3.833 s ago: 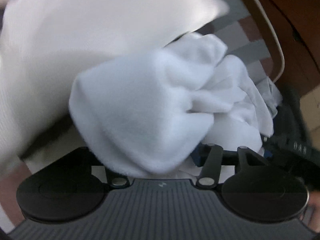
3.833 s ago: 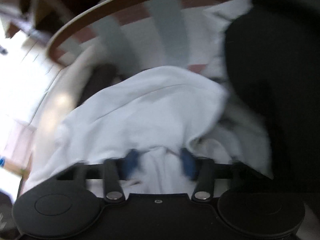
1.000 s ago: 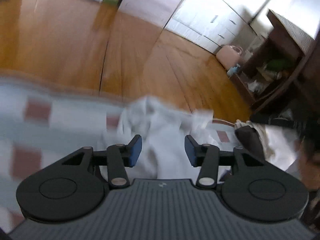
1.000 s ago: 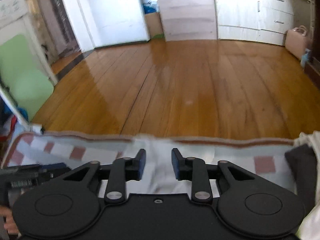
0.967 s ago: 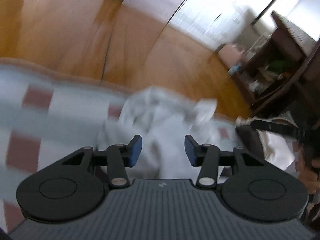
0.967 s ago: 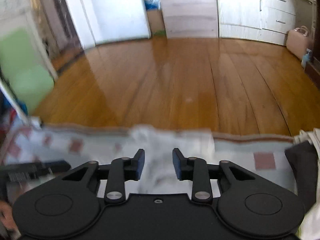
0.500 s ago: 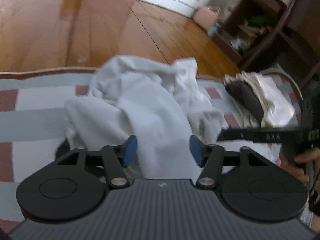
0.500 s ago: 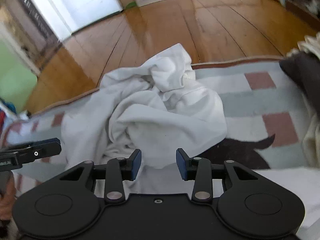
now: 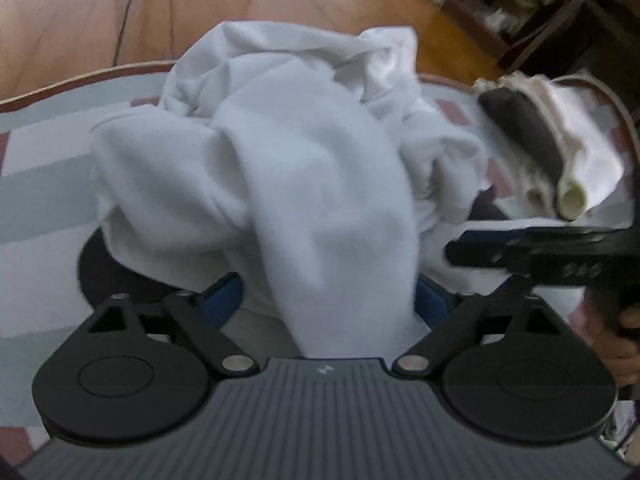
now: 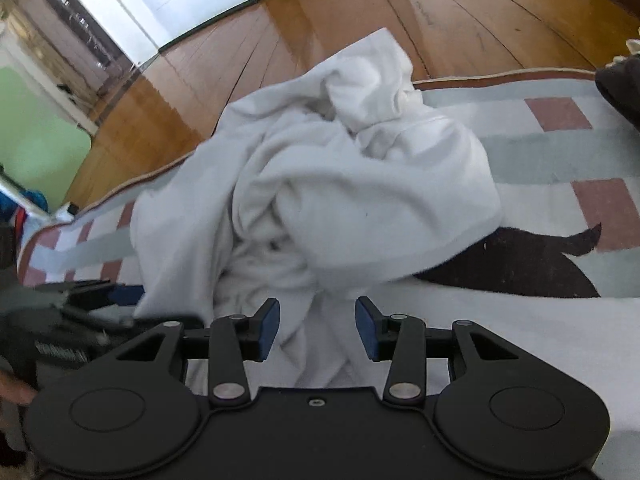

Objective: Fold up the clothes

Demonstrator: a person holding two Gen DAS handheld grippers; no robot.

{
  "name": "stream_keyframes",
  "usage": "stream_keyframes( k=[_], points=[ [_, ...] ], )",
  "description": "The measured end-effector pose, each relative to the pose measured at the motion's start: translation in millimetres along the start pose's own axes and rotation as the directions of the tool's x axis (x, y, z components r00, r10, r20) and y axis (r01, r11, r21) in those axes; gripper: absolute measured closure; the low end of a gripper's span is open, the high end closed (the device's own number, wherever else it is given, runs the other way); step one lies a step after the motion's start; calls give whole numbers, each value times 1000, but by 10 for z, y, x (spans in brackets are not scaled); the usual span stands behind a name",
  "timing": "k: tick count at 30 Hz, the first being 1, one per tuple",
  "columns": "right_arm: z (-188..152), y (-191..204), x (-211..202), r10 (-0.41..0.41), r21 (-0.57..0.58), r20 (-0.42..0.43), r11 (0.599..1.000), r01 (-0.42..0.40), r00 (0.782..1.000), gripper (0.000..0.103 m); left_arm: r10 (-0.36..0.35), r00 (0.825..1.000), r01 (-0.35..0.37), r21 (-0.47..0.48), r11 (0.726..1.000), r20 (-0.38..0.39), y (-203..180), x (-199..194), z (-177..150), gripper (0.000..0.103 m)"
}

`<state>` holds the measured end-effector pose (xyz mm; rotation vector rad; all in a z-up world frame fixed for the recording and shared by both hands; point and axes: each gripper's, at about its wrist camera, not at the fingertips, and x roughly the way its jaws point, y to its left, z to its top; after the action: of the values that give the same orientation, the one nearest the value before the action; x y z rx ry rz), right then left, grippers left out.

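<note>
A crumpled white garment [image 9: 304, 168] lies in a heap on the checked rug [image 9: 40, 184]; it also shows in the right wrist view [image 10: 340, 184]. My left gripper [image 9: 328, 300] is open, its blue pads wide apart on either side of a hanging fold of the garment. My right gripper [image 10: 316, 324] is open just above the near edge of the heap. The right gripper shows in the left wrist view [image 9: 540, 252] at the right of the heap. The left gripper shows in the right wrist view [image 10: 92, 300] at the heap's left.
A folded stack of dark and cream clothes [image 9: 544, 148] lies on the rug at the right. The rug [image 10: 552, 160] has grey and pink squares and a black cat shape [image 10: 508, 268]. Wooden floor [image 10: 360, 12] lies beyond it, and dark shelves [image 9: 520, 4] at far right.
Both grippers have come down and closer to the white heap and have opened wider. The left gripper's pads now straddle a fold of the garment.
</note>
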<state>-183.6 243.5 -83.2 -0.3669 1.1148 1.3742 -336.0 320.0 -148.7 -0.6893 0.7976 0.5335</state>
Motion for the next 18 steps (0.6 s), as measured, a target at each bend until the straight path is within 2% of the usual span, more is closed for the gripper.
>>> stream_keyframes(
  k=[1, 2, 4, 5, 6, 8, 10, 11, 13, 15, 16, 18],
  points=[
    [-12, -7, -2, -7, -5, -1, 1000, 7, 1000, 56, 23, 1000, -23, 40, 999, 9, -52, -39, -13, 82],
    [-24, -14, -5, -14, -11, -2, 1000, 14, 1000, 56, 71, 997, -72, 86, 994, 18, -115, -86, -26, 89],
    [-29, -49, -12, -25, -3, -6, 1000, 25, 1000, 56, 169, 984, -176, 163, 971, 55, -217, -212, -42, 94],
    [-22, -72, -14, -33, 4, -12, 999, 33, 999, 54, 230, 967, -246, 176, 953, 105, -207, -334, -21, 94],
    [-4, -91, -13, -51, -6, -27, 999, 51, 998, 53, 290, 941, -317, 160, 935, 172, -134, -493, 21, 94],
    [27, -109, -58, -96, -60, -29, 994, 94, 995, 53, 380, 880, -410, 51, 911, 285, 143, -840, 118, 94],
    [58, -147, -134, -115, -83, -15, 990, 114, 993, 51, 422, 847, -411, -107, 905, 323, 532, -1069, 179, 94],
    [67, -175, -165, -104, -64, -10, 993, 103, 995, 48, 443, 835, -414, -157, 896, 326, 701, -1106, 180, 94],
    [78, -232, -193, -64, -16, -6, 998, 64, 998, 43, 476, 829, -423, -228, 877, 294, 970, -1100, 149, 94],
    [77, -268, -172, -24, 35, -11, 999, 25, 1000, 42, 480, 838, -411, -278, 868, 260, 1136, -1088, 108, 94],
    [75, -275, -142, -7, 57, -21, 998, 8, 1000, 42, 504, 826, -435, -282, 855, 254, 1161, -1099, 99, 94],
    [83, -291, -90, 43, 111, -51, 993, -37, 998, 42, 612, 752, -561, -248, 790, 246, 1137, -1123, 106, 94]
  ],
)
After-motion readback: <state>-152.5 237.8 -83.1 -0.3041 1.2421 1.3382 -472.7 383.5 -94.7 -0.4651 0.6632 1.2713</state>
